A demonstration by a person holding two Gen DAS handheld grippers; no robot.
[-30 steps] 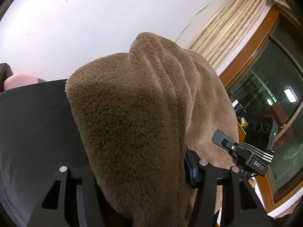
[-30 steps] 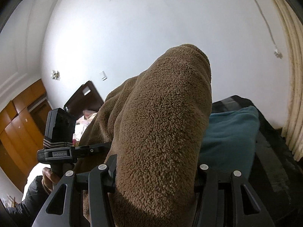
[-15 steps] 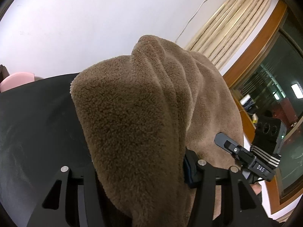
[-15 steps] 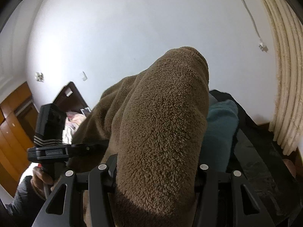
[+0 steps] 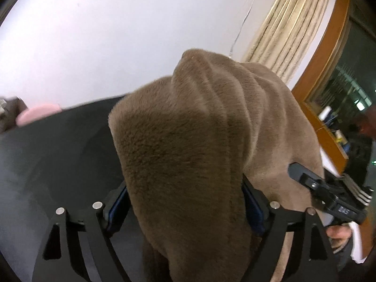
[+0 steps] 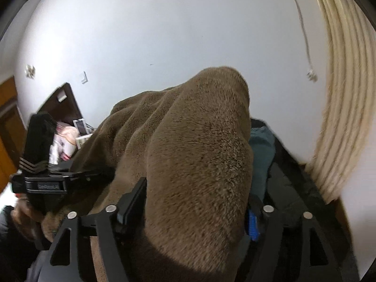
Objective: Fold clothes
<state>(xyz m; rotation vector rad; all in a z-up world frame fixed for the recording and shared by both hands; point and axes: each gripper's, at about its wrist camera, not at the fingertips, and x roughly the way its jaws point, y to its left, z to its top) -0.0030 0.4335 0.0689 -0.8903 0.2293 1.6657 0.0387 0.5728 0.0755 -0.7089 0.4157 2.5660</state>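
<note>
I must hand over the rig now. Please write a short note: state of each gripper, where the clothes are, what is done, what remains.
Left gripper: jaws have just been opening; brown fleece garment lies between them, with a gap at the left pad.
Right gripper: jaws have just been opening too, the same fleece between them.
The fleece drapes over both grippers above the dark surface. A teal cloth lies beyond it.
Done: fleece carried over the surface; the release appears under way.
Left: let it settle, check the fold. Whether it is finished cannot be seen.

Right gripper (image 6: pixel 188 211) jaws have just been opening; brown fleece garment (image 6: pixel 199 164) bunched between them (left pad clear). Teal cloth (image 6: pixel 260 155) lies beside it.
</note>
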